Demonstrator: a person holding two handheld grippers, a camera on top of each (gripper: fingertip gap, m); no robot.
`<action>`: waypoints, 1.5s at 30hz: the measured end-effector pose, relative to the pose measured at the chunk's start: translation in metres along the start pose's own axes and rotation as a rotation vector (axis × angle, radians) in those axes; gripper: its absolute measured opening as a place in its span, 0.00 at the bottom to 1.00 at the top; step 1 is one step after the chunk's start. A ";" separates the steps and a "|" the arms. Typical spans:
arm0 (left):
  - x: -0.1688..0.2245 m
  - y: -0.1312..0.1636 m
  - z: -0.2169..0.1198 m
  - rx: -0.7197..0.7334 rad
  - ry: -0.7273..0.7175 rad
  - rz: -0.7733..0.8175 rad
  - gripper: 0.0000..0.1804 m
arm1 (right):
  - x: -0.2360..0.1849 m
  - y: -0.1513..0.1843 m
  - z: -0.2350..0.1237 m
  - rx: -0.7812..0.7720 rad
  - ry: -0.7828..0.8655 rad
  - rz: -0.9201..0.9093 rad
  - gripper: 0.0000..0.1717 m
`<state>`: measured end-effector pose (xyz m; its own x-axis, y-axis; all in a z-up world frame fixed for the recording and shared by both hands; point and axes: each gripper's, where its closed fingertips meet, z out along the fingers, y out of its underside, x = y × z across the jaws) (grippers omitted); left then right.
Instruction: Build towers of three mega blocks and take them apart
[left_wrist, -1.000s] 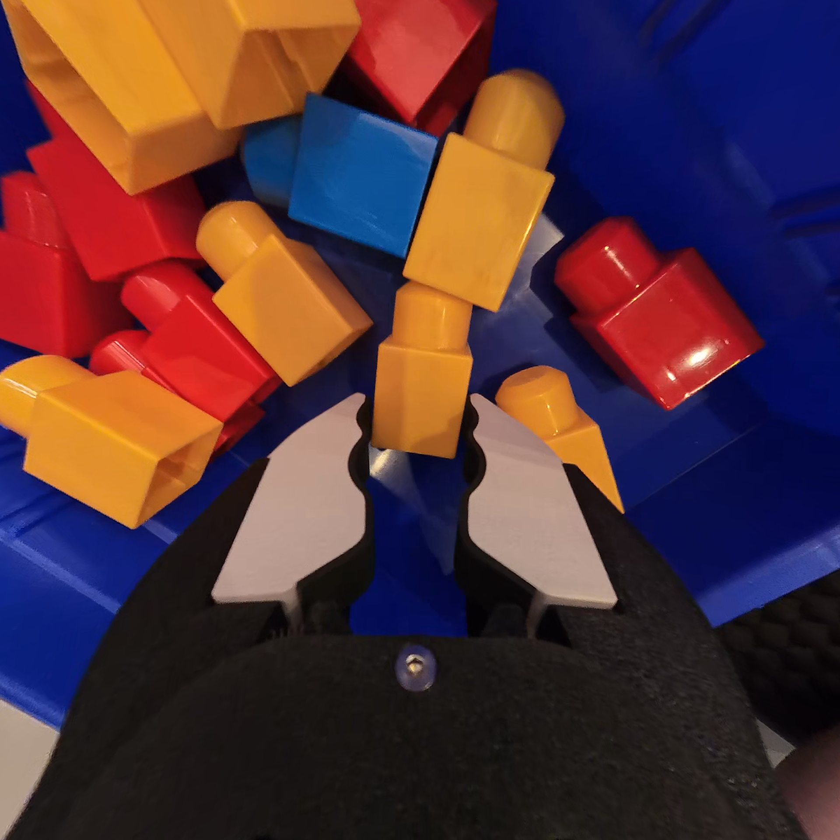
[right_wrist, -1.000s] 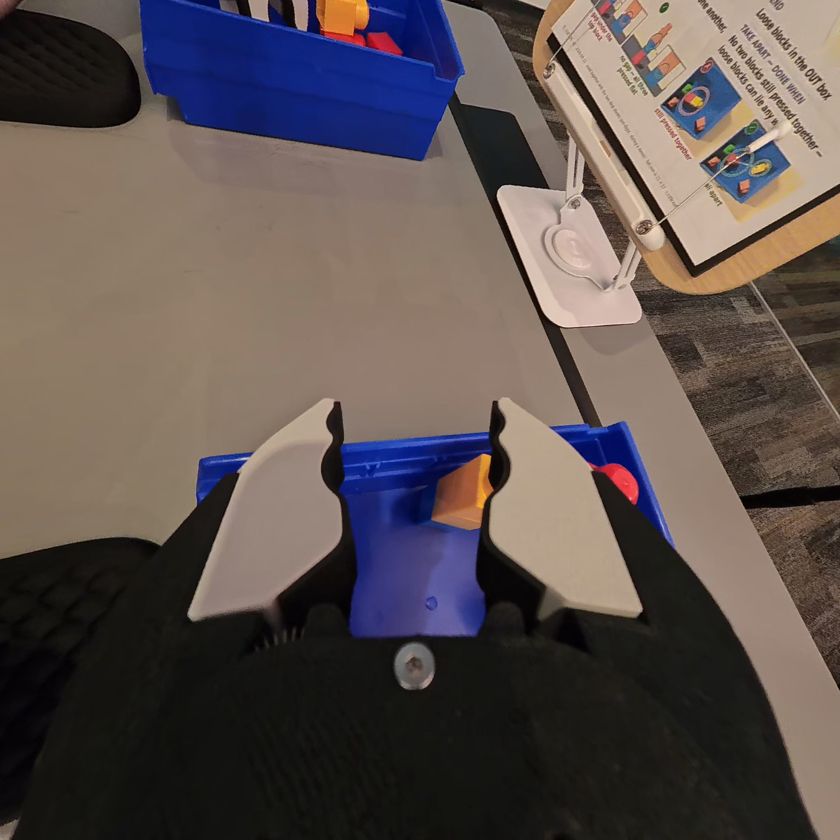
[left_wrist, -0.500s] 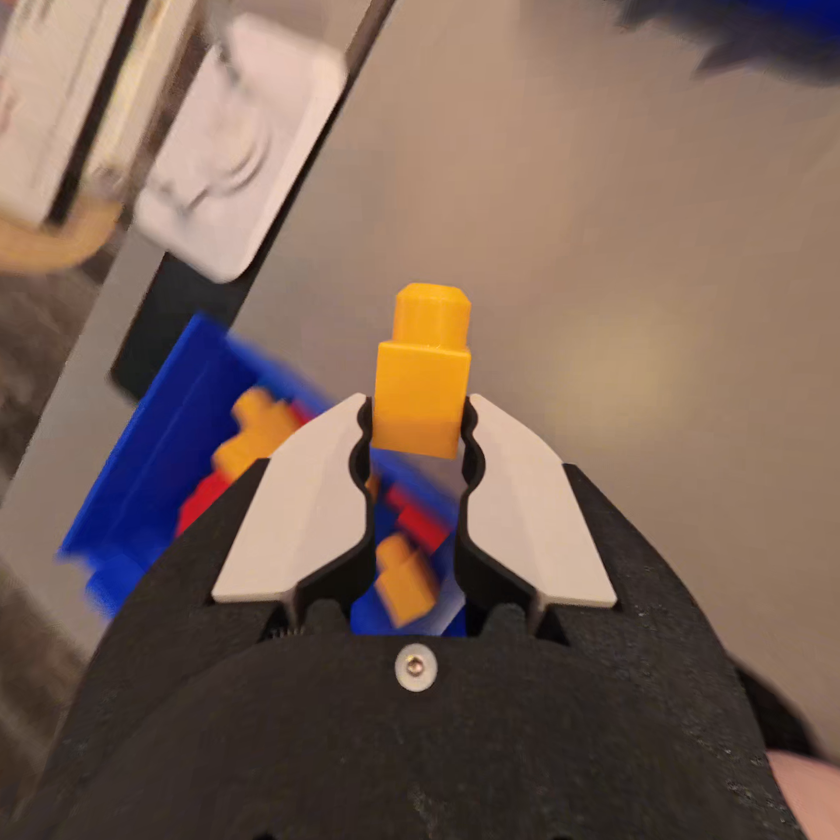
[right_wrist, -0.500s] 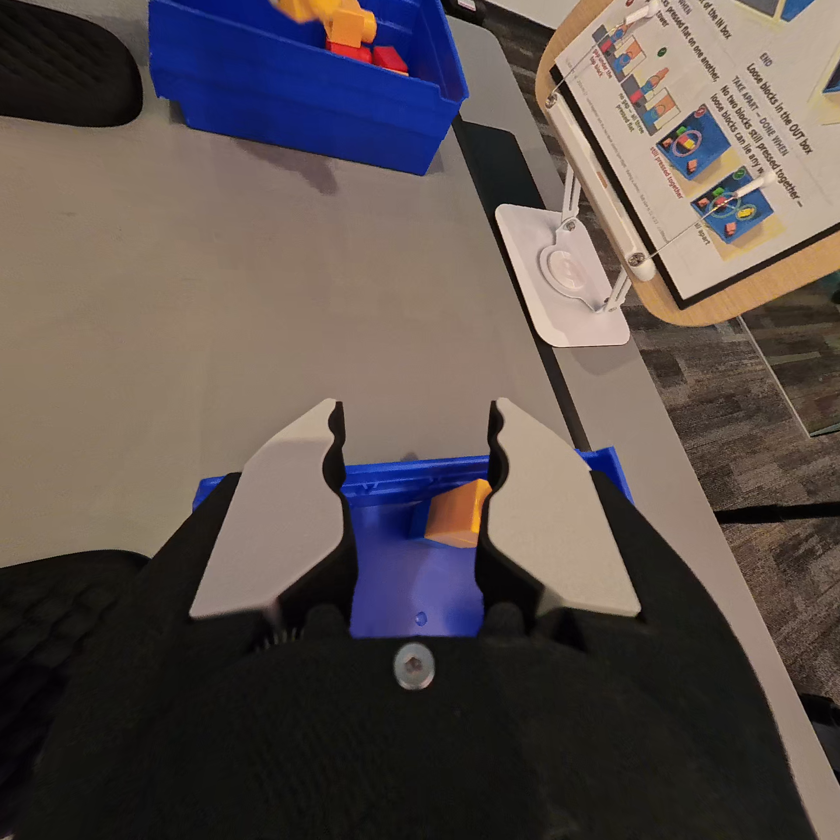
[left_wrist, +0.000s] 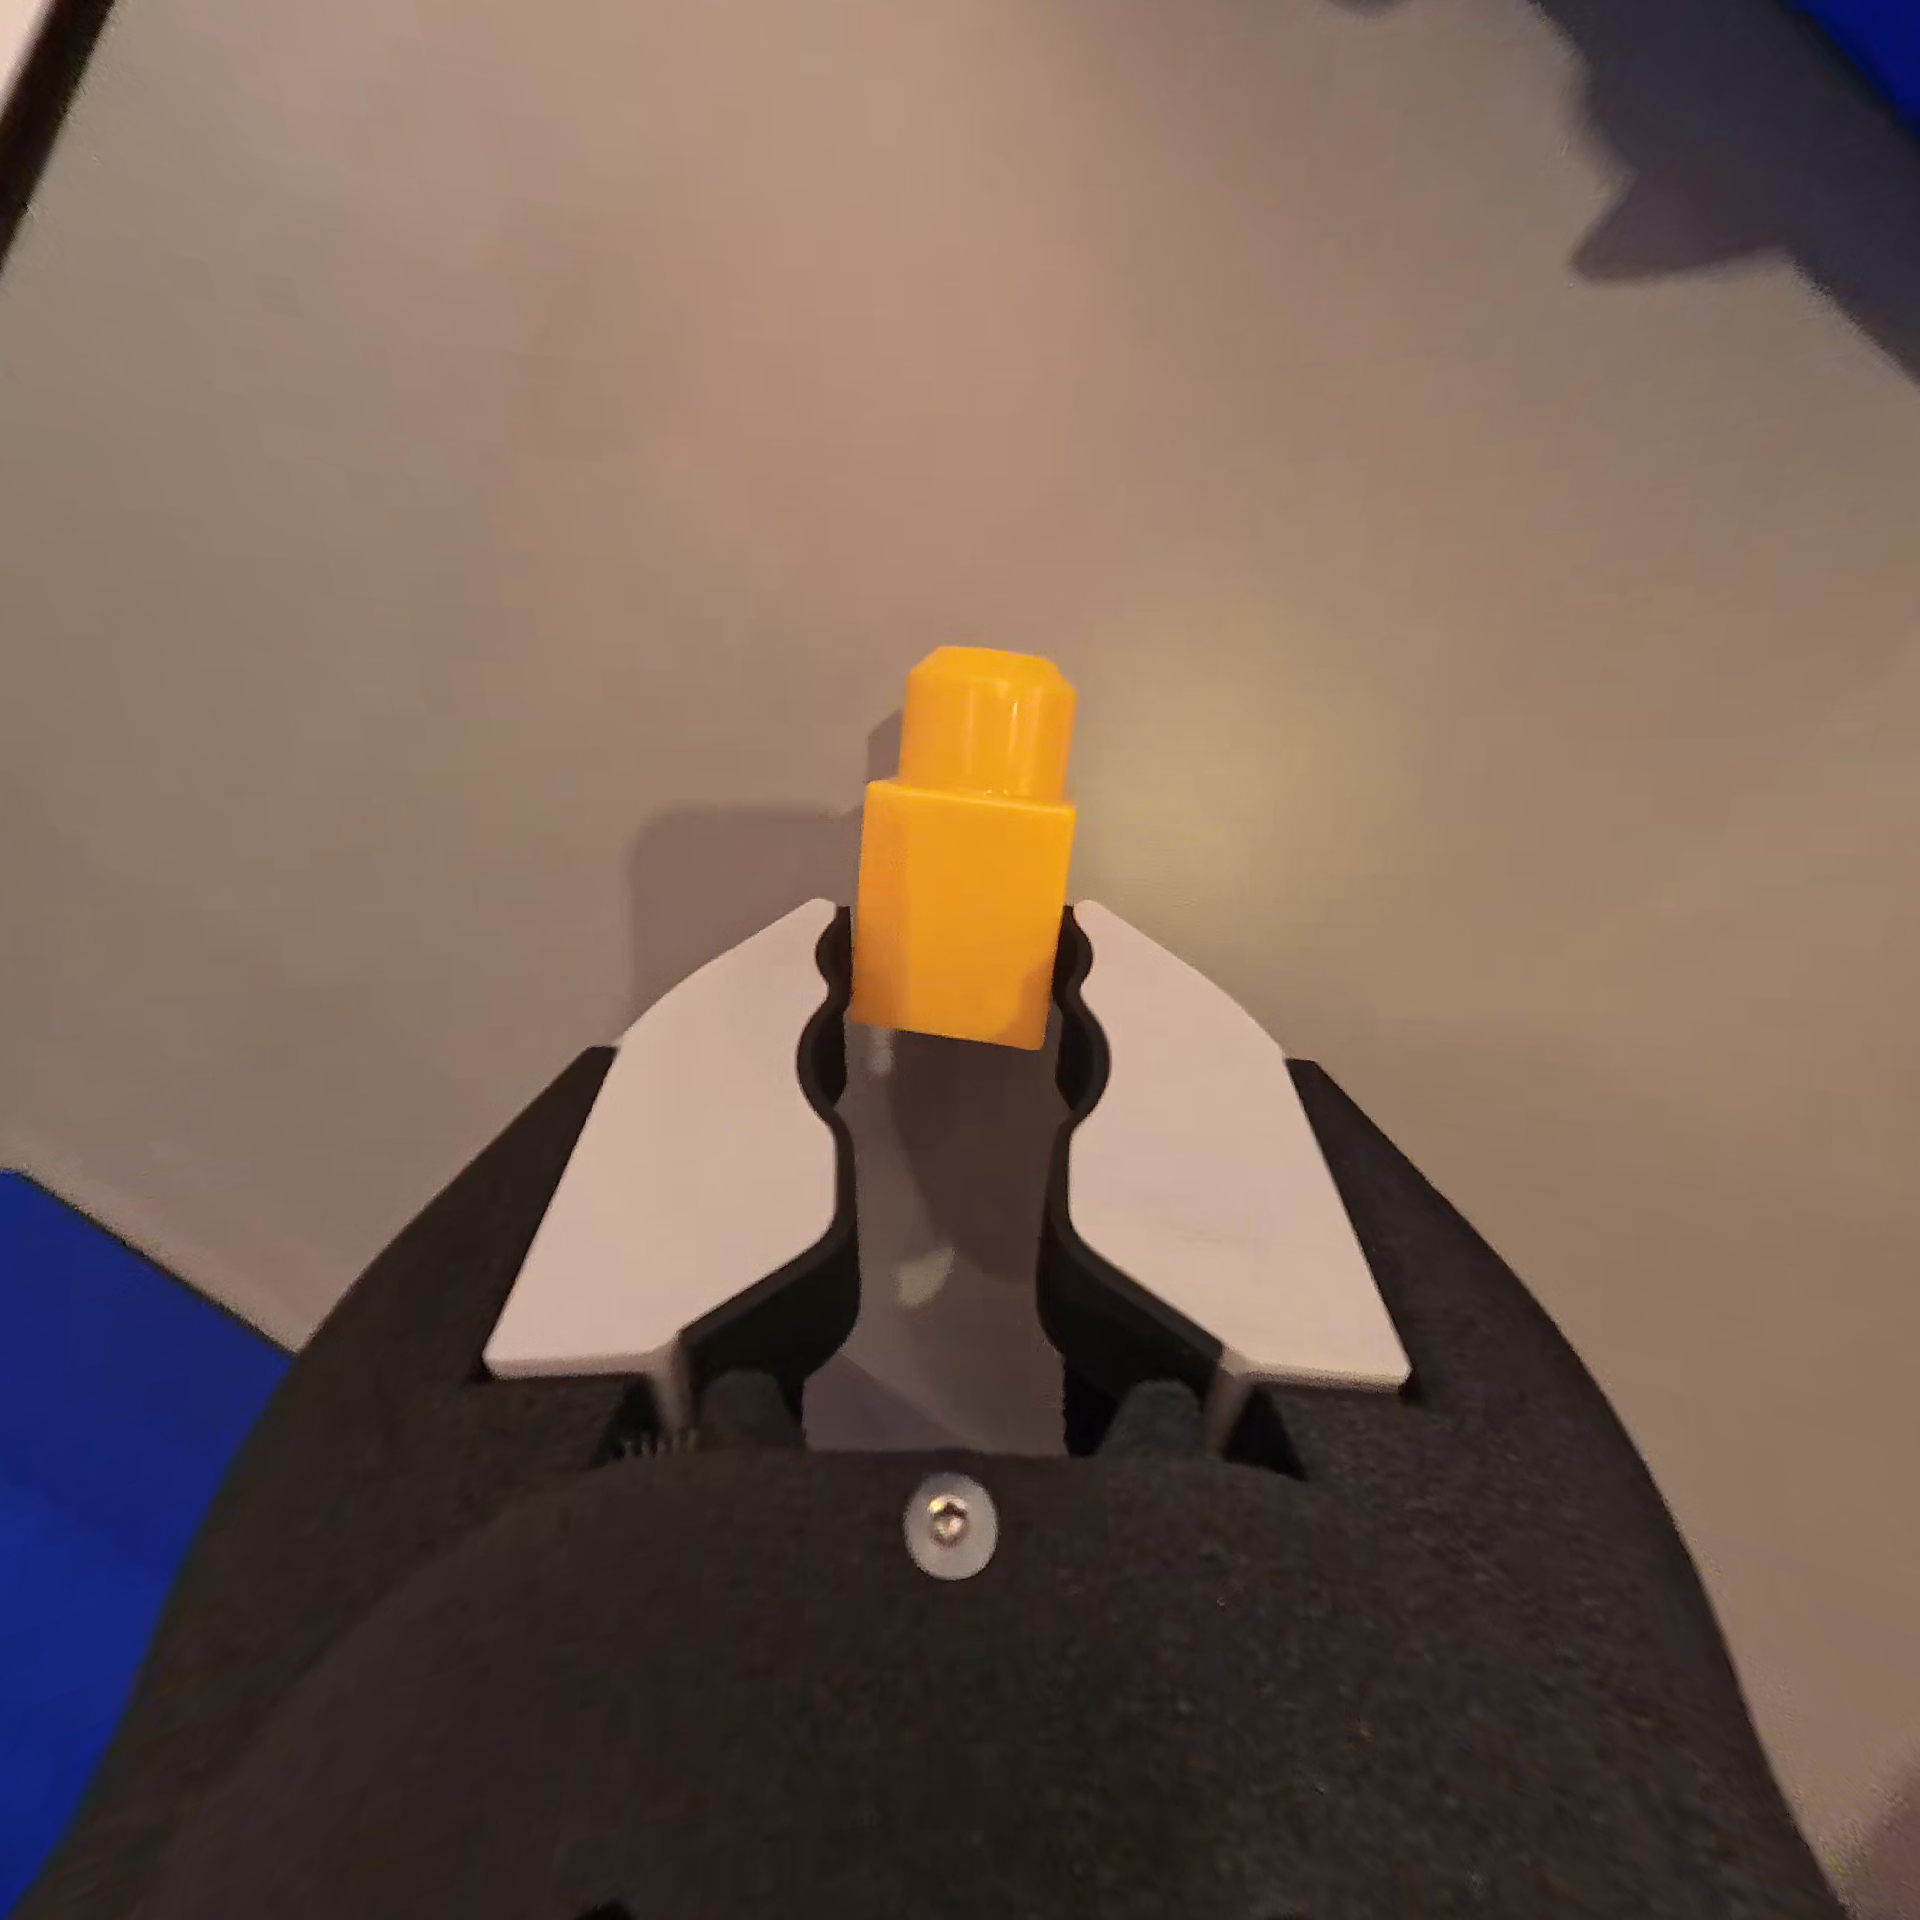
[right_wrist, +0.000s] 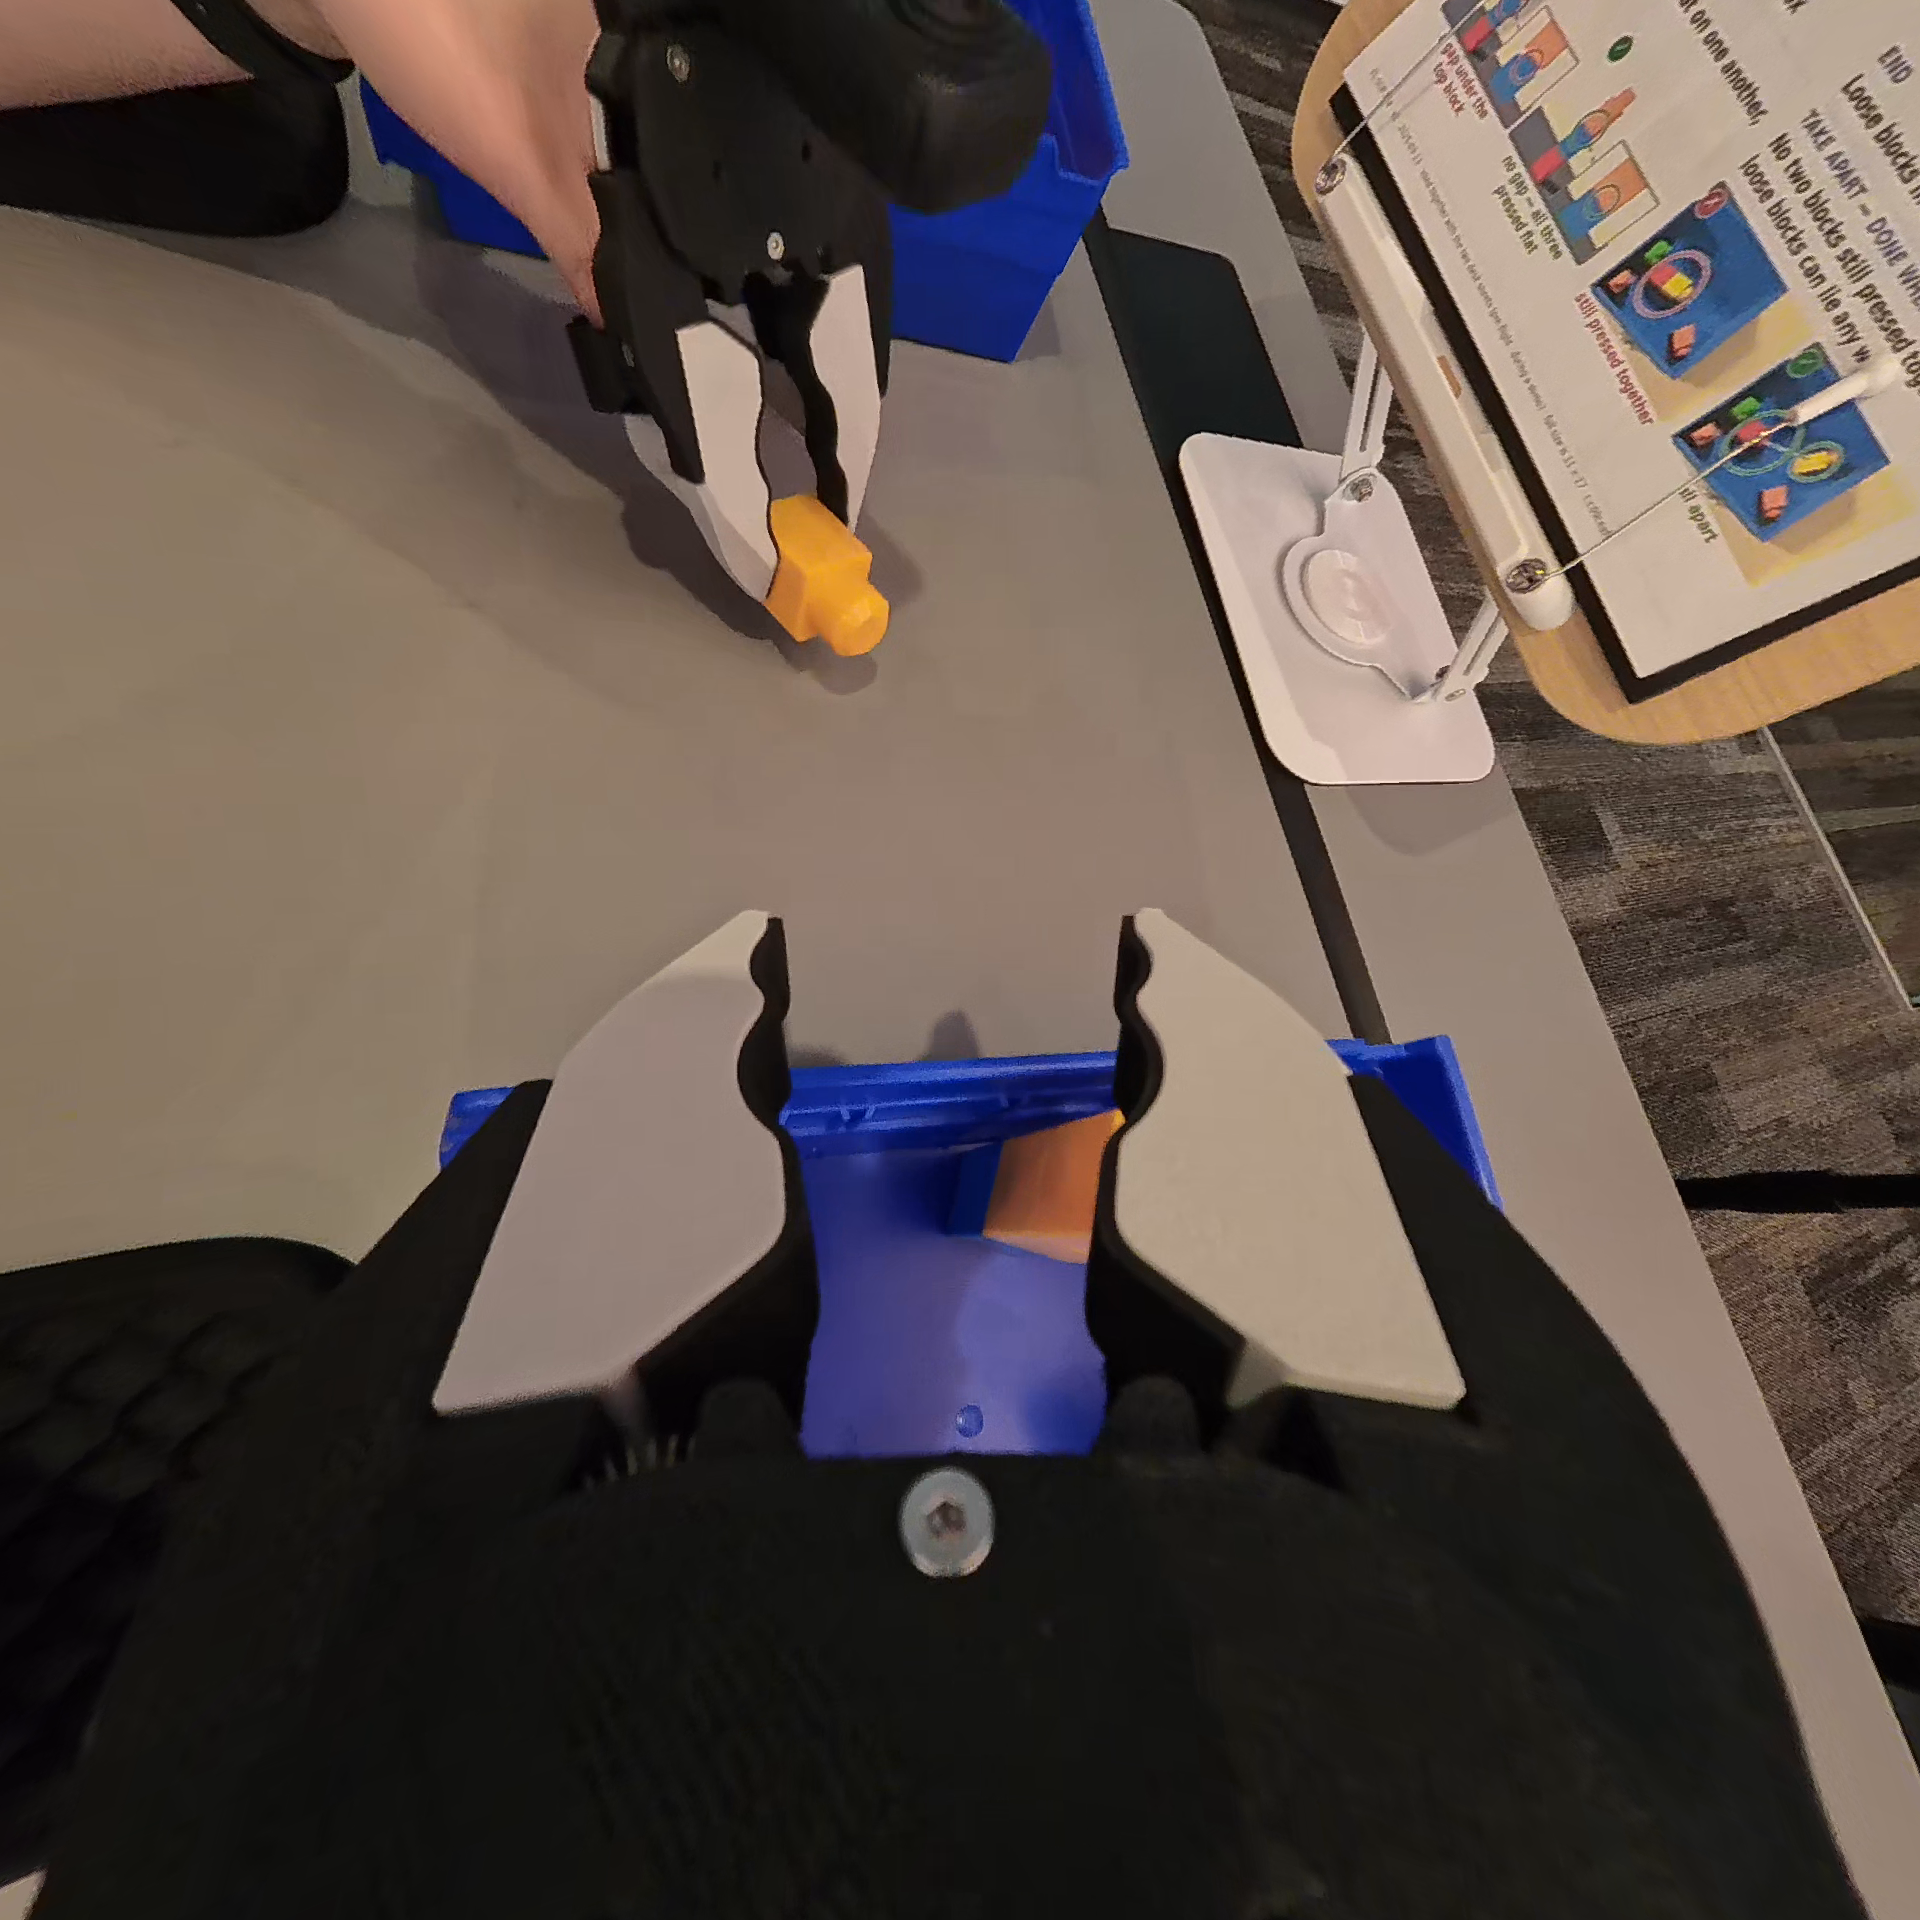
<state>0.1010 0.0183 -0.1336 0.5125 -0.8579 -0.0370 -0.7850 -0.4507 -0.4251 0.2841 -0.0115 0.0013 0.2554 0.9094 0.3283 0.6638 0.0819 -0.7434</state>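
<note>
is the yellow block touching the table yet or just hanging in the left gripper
Cannot tell. The left gripper clamps the yellow block low over the table; the right wrist view shows its shadow beneath but no plain contact or gap.

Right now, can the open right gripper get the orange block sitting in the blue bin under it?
Probably yes. The right gripper is open and holds nothing, the orange block lies just below it in the near blue bin, and nothing covers it.

grey table, white stand base, instruction sheet on wooden board, patterned carpet
</note>
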 end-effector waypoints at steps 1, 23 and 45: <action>-0.001 0.002 0.003 -0.014 -0.021 0.025 0.21 | 0.000 0.001 0.001 -0.006 -0.004 0.000 0.36; -0.076 0.011 -0.280 0.866 -0.348 -0.082 0.21 | 0.004 0.006 -0.002 0.003 -0.004 0.022 0.36; -0.103 0.213 -0.107 -0.082 -0.237 -0.343 0.27 | -0.004 0.003 0.003 0.015 -0.053 0.019 0.35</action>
<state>-0.1566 -0.0156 -0.1239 0.8072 -0.5787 -0.1166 -0.5751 -0.7264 -0.3762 0.2830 -0.0140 -0.0044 0.2303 0.9310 0.2833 0.6486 0.0702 -0.7579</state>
